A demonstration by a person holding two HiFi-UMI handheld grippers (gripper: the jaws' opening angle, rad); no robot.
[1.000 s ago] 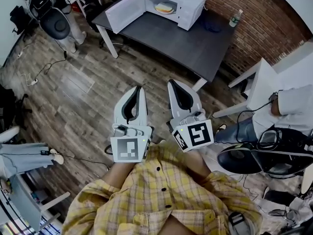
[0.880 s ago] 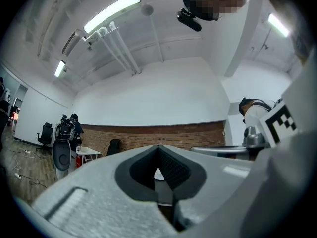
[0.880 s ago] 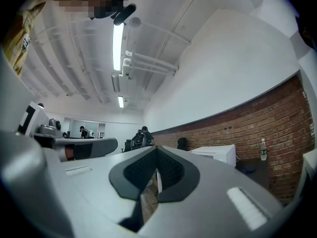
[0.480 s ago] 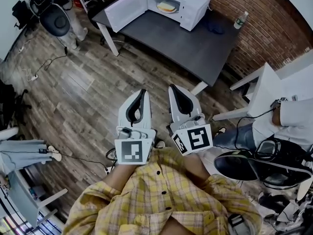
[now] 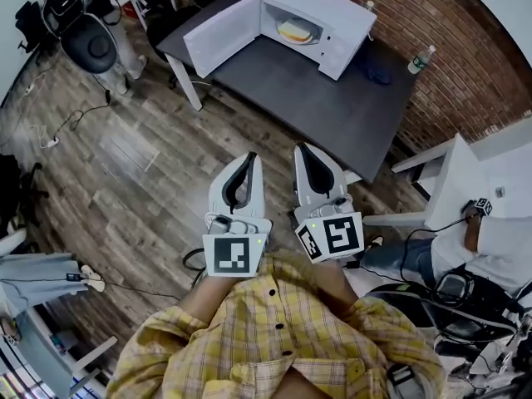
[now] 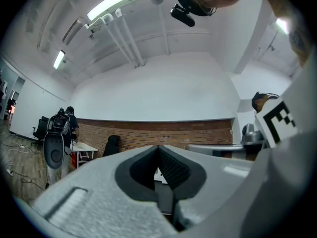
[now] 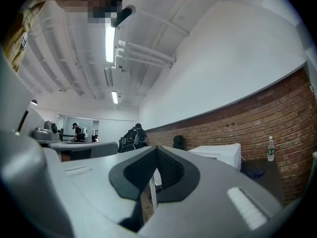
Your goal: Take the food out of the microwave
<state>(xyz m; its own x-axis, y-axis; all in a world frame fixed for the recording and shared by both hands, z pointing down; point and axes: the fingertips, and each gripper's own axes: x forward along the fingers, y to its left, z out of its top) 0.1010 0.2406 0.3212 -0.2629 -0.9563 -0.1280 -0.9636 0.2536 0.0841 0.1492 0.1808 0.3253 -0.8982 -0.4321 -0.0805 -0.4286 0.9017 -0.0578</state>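
Far ahead on the table (image 5: 332,98), the food (image 5: 298,31) sits inside the open microwave (image 5: 349,23); your left gripper (image 5: 248,161) and right gripper (image 5: 302,153) are both closed, empty. Reach in like that and you'd shove it deeper.

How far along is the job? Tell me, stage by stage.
Done: the microwave has its door open, and the food shows inside. In hand: nothing; the left gripper and right gripper are shut and empty, over the floor, short of the table. Left: reach in, grasp the food, bring it out.
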